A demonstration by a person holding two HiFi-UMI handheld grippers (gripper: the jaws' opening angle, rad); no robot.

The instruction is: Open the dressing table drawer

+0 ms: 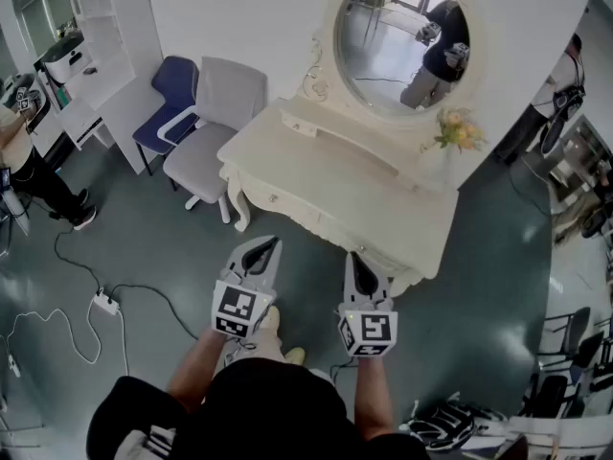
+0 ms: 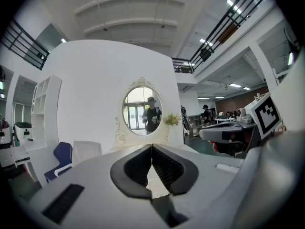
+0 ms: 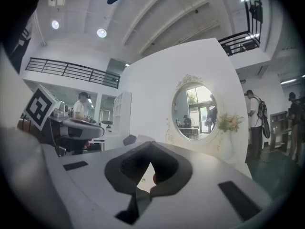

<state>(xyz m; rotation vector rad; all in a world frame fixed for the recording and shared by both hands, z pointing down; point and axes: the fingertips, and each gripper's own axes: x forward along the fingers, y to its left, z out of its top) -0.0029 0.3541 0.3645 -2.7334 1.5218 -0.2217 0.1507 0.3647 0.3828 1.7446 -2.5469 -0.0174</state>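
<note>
The cream dressing table [image 1: 335,175] with its oval mirror [image 1: 402,36] stands against the white wall. Its drawer front [image 1: 316,220] faces me and looks closed. My left gripper [image 1: 262,254] is held just short of the table's front edge, shut and empty. My right gripper [image 1: 361,268] is shut too, with its tip close to the front at the table's right end; I cannot tell whether it touches. In the left gripper view the left gripper [image 2: 151,147] has its tips together, pointing at the mirror [image 2: 142,111]. In the right gripper view the right gripper [image 3: 151,146] also has its tips meeting.
A vase of flowers [image 1: 458,130] stands on the table's right end. A grey chair [image 1: 215,123] and a blue chair [image 1: 172,99] sit left of the table. A power strip [image 1: 105,303] with cables lies on the floor. A person [image 1: 29,171] stands at far left.
</note>
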